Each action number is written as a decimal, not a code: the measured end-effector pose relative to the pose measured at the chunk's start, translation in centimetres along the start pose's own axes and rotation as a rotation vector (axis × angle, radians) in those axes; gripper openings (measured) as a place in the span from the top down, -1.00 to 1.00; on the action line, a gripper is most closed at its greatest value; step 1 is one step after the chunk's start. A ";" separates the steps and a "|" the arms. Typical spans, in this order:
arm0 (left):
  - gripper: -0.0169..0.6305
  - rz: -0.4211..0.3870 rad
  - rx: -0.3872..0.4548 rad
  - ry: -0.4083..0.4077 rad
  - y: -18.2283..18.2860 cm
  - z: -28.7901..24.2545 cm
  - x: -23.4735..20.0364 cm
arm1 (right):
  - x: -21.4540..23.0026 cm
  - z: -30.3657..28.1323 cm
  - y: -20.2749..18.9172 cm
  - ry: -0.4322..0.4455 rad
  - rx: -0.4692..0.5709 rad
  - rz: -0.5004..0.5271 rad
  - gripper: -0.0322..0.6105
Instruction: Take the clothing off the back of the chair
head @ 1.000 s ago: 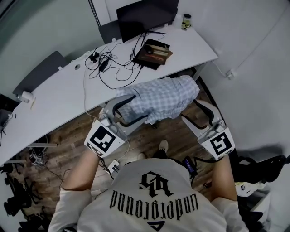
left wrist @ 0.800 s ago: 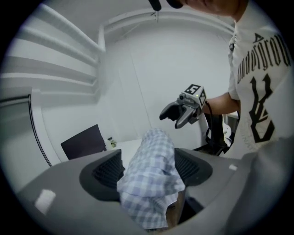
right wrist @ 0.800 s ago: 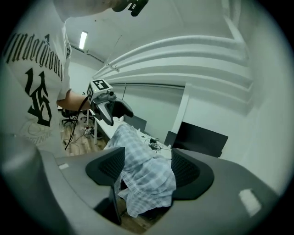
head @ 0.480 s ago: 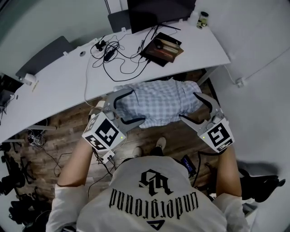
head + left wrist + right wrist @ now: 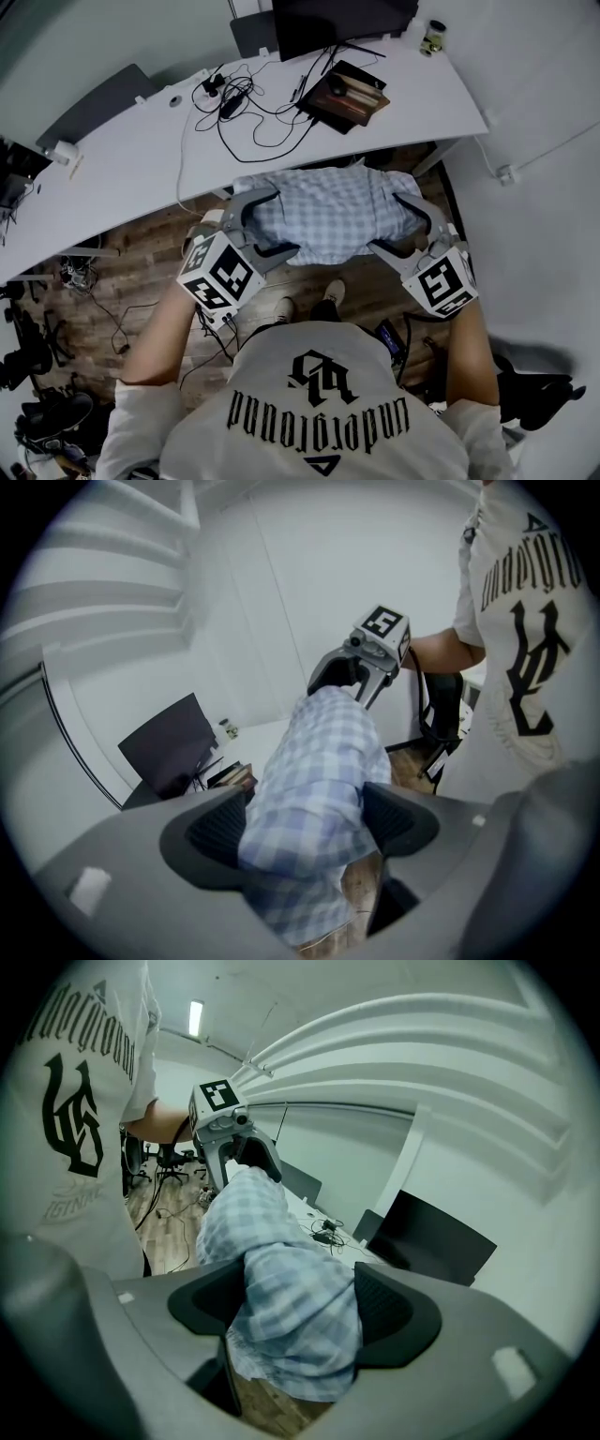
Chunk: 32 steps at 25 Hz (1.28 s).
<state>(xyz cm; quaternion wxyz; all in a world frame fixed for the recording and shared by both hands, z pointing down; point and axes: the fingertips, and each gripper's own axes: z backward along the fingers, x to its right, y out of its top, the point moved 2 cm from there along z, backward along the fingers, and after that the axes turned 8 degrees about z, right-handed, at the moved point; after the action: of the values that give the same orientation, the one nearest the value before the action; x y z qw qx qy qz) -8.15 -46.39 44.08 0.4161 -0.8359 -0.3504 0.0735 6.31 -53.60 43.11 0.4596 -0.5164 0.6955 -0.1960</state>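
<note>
A blue-and-white checked shirt (image 5: 328, 214) hangs over a chair back, which it hides, just in front of the desk. My left gripper (image 5: 281, 222) straddles the shirt's left end with its jaws wide. My right gripper (image 5: 386, 222) straddles the right end, its jaws still opening. In the left gripper view the shirt (image 5: 319, 761) fills the gap of that gripper (image 5: 305, 827), and the other gripper (image 5: 352, 672) sits at the far end. The right gripper view shows the same: cloth (image 5: 281, 1269) lies between its jaws (image 5: 300, 1312), with the pads not pressing it.
The white desk (image 5: 141, 159) runs behind the chair and carries a dark monitor (image 5: 342, 19), tangled cables (image 5: 244, 103), a brown book (image 5: 352, 94) and a small jar (image 5: 433, 37). A white wall stands close on the right. A power strip (image 5: 225, 323) lies on the wood floor.
Both grippers came down and forward onto the two ends of the shirt, and their jaws spread wider. The shirt has stayed on the chair.
</note>
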 end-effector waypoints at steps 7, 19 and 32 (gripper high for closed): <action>-0.17 -0.030 0.003 0.025 -0.1 0.2 0.1 | -0.7 0.0 -0.8 -0.003 -0.058 0.029 -0.06; 0.13 -0.046 0.045 -0.075 -0.2 1.9 1.5 | -2.9 0.4 0.8 -0.006 -0.141 0.092 0.20; 0.68 0.047 0.304 -0.104 2.2 6.2 1.6 | -4.2 2.3 6.8 -0.160 -0.010 -0.011 0.66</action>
<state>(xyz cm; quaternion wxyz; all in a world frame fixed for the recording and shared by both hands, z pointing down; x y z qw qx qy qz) -8.38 -42.19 38.73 0.5173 -0.7663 -0.3366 0.1788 4.74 -46.72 38.70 0.5100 -0.5364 0.6548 -0.1531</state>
